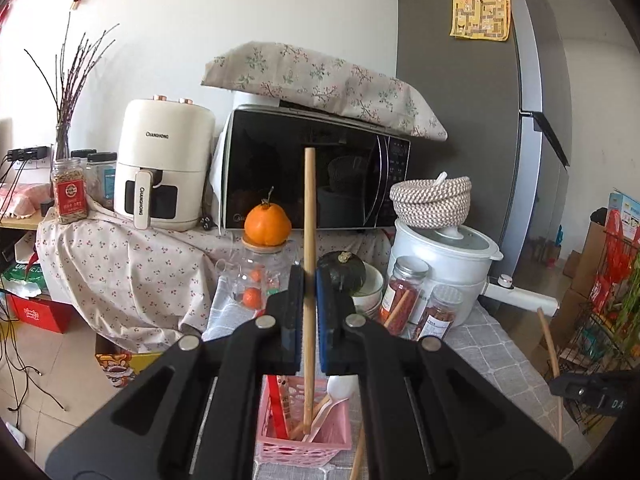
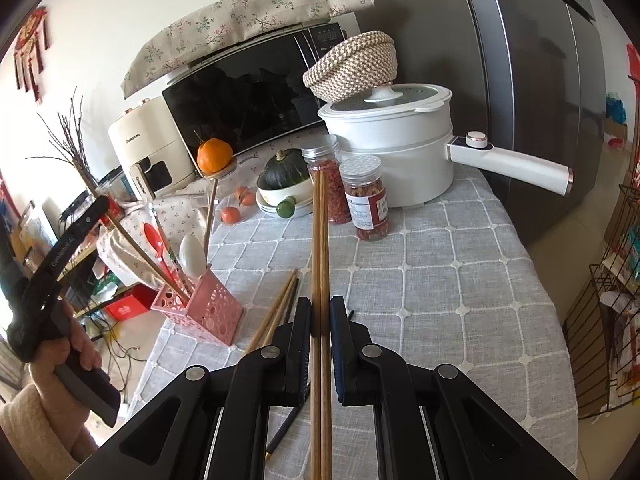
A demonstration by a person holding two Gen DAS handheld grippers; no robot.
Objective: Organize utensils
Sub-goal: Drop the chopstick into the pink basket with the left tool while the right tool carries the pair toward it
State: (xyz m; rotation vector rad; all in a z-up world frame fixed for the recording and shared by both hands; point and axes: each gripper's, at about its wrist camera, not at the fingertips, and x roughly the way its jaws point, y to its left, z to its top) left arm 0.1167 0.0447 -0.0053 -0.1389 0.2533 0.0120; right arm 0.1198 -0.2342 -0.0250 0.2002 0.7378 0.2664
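Observation:
My left gripper (image 1: pixel 309 280) is shut on a light wooden chopstick (image 1: pixel 309 216) held upright, its lower end inside the pink perforated utensil holder (image 1: pixel 304 446). The holder also contains a white spoon (image 1: pixel 341 387) and other utensils. In the right wrist view the holder (image 2: pixel 200 312) stands at the table's left edge with a red spoon (image 2: pixel 154 240) and a white spoon (image 2: pixel 192 254). My right gripper (image 2: pixel 320 308) is shut on a pair of brown chopsticks (image 2: pixel 320 240) pointing forward above the table. More chopsticks (image 2: pixel 276 312) lie on the cloth beside the holder.
A grey checked tablecloth (image 2: pixel 440 280) covers the table. Behind stand two spice jars (image 2: pixel 368 200), a bowl with a dark squash (image 2: pixel 284 172), a white electric pot (image 2: pixel 400 144) with a woven basket on it, a glass jar topped by an orange (image 2: pixel 214 156), and a microwave (image 2: pixel 248 96). A wire rack (image 2: pixel 608 320) stands at right.

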